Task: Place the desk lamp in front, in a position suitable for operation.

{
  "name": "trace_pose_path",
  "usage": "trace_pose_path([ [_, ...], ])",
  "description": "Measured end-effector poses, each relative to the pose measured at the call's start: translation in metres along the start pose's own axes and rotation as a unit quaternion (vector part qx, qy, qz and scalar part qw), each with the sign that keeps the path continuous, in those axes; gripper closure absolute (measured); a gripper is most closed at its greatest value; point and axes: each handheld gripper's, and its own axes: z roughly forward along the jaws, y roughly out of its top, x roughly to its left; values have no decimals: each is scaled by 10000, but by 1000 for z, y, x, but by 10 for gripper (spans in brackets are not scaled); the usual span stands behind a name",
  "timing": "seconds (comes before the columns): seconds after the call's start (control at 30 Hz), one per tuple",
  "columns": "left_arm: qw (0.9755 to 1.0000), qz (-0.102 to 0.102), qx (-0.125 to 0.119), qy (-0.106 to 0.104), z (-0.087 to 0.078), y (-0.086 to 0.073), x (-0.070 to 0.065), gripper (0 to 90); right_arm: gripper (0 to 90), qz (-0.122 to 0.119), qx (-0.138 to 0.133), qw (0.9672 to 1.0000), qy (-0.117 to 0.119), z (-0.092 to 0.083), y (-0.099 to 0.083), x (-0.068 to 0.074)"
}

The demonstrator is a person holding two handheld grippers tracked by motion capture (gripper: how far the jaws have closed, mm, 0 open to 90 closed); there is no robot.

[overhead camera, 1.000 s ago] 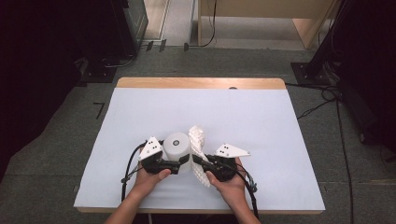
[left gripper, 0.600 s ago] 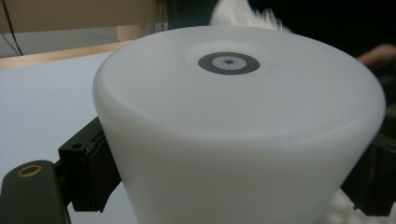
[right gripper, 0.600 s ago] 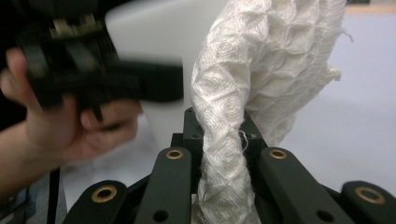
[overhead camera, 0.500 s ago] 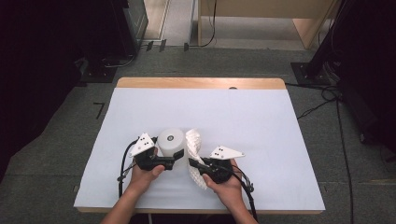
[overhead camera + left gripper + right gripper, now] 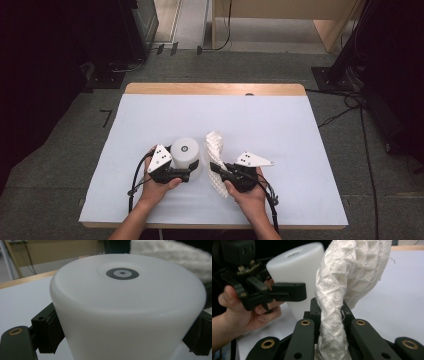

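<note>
A white cup [image 5: 185, 151] stands upside down on the table, with a dark ring mark in the middle of its base [image 5: 122, 273]. My left gripper [image 5: 189, 170] is shut on it, one black pad [image 5: 51, 331] pressed on each side of its wall. Just to its right, my right gripper [image 5: 216, 170] is shut on a white knitted cloth [image 5: 216, 150] that rises from the jaws in a thick twisted band [image 5: 342, 290]. The right gripper view also has the cup [image 5: 297, 267] and the left gripper [image 5: 287, 291] close behind the cloth.
A pale sheet covers the table [image 5: 300, 130], with a wooden edge [image 5: 215, 89] along the far side. Both hands are near the front edge. Dark equipment and cables [image 5: 350, 110] lie on the floor around the table.
Both hands have stayed almost in place. The cup and the cloth have drifted slightly, and a narrow gap now lies between them.
</note>
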Motion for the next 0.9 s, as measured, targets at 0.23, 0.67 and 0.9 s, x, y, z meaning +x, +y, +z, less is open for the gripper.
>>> trace_pose_path([
  [0.23, 9996, 70, 143, 218, 3, -8, 1, 89, 800, 27, 9, 9999, -99, -2, 0, -4],
  [0.67, 9952, -185, -16, 961, -7, -11, -17, 43, 800, 66, 28, 9999, -134, -2, -1, -7],
  [0.9, 9902, -277, 231, 1351, 0, -7, -27, 83, 800, 53, 47, 9999, -99, -1, -2, -6],
])
